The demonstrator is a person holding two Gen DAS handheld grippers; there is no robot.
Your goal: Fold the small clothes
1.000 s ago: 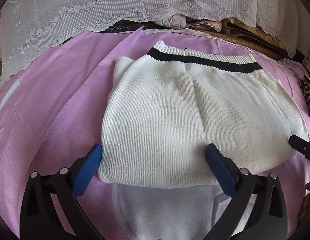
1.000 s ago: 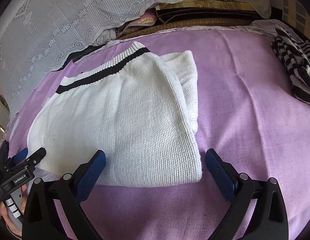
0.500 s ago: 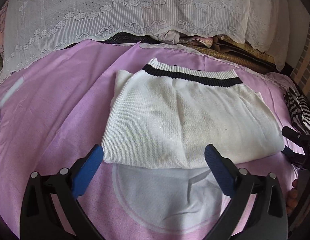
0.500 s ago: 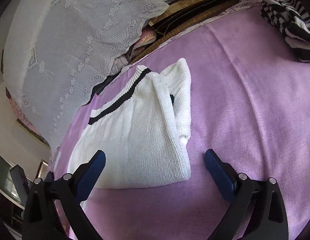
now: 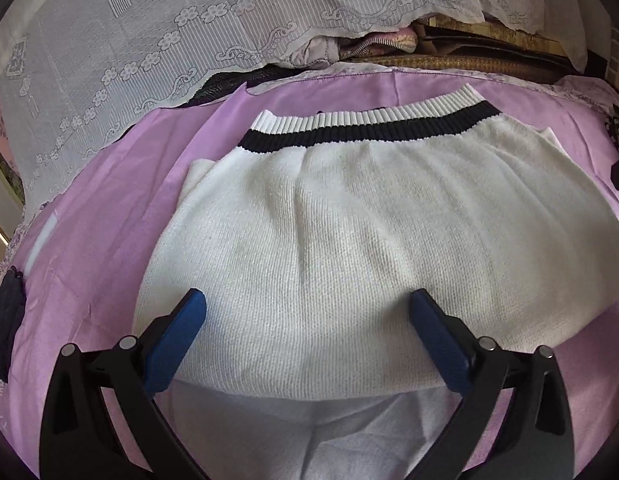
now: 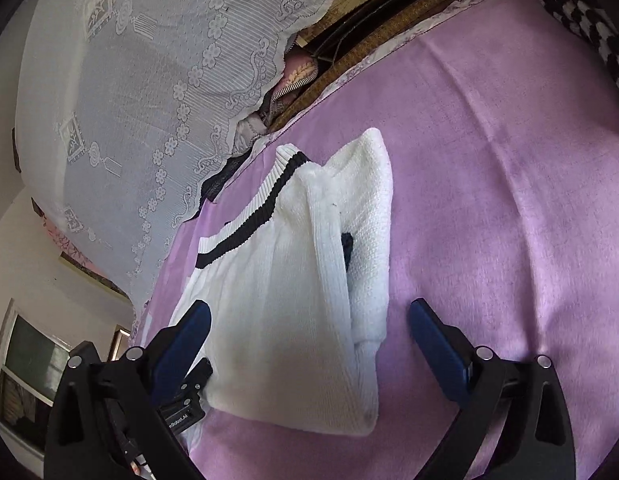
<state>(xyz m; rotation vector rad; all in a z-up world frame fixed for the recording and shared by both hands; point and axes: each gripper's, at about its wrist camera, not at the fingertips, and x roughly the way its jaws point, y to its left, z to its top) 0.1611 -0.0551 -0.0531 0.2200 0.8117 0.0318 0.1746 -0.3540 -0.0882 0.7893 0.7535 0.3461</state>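
Note:
A white knit sweater (image 5: 369, 240) with a black-and-white ribbed hem (image 5: 369, 126) lies folded on the purple cloth (image 5: 109, 220). My left gripper (image 5: 307, 320) is open, its blue pads over the sweater's near edge. In the right wrist view the sweater (image 6: 277, 320) lies with a folded sleeve (image 6: 369, 220) on its right side. My right gripper (image 6: 309, 328) is open over the sweater's near right corner, holding nothing. The left gripper's body (image 6: 181, 408) shows at the sweater's near left edge.
A white lace cover (image 5: 189, 20) hangs at the back over piled items. A black-and-white striped garment (image 6: 581, 20) lies at the far right. A dark cloth (image 5: 5, 320) lies at the left edge. A pale round patch (image 5: 349, 432) marks the cloth under the left gripper.
Both grippers have moved in closer to the sweater after pulling back; the right wrist view has tilted further. The sweater has not moved.

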